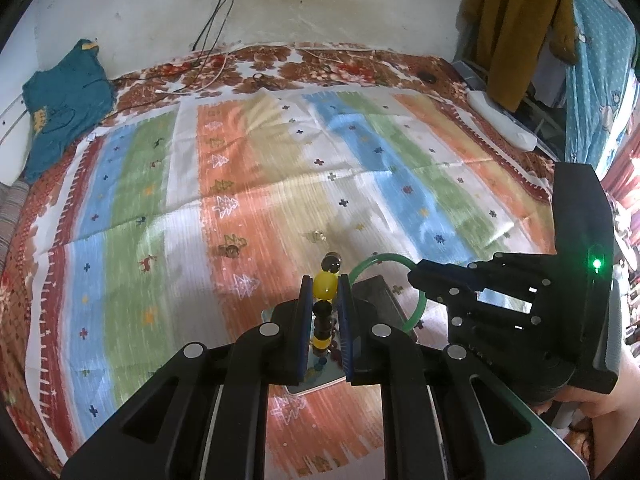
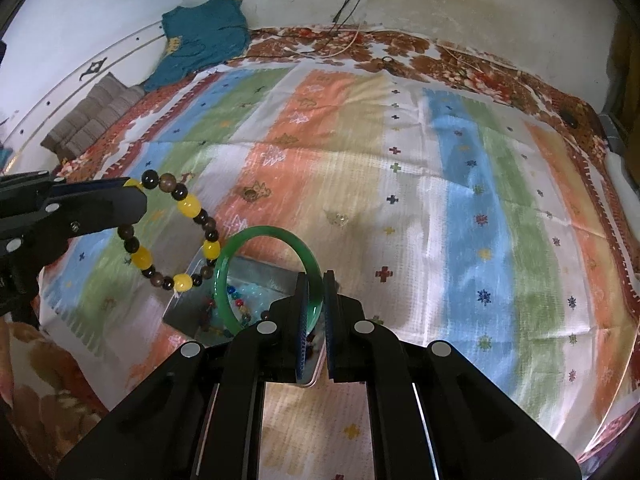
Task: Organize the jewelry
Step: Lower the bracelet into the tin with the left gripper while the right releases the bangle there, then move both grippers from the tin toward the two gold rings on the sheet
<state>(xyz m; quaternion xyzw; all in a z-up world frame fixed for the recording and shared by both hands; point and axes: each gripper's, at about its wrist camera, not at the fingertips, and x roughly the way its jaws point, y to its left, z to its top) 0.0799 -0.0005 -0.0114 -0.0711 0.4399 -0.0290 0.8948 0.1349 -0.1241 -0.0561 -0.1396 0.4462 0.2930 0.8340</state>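
Observation:
In the left wrist view my left gripper point(image 1: 325, 282) is shut on a bracelet of yellow and dark beads point(image 1: 325, 286), seen edge-on between the blue pads. The right wrist view shows that bead bracelet point(image 2: 188, 206) hanging as a full loop from the left gripper point(image 2: 136, 190). My right gripper point(image 2: 316, 276) is shut on a green bangle point(image 2: 256, 234), which stands upright above a small metal tray point(image 2: 256, 270) holding coloured beads. From the left, the right gripper point(image 1: 414, 276) and its green bangle point(image 1: 378, 258) sit just right of my fingers, over the tray point(image 1: 372, 292).
A striped cloth point(image 1: 280, 160) covers the bed. Two small jewelry pieces point(image 2: 252, 194) point(image 2: 340, 219) lie on it beyond the tray. A teal shirt point(image 1: 64, 104), cables point(image 1: 216, 64), a white object point(image 1: 504, 124) and a hanging brown jacket point(image 1: 516, 20) line the edges.

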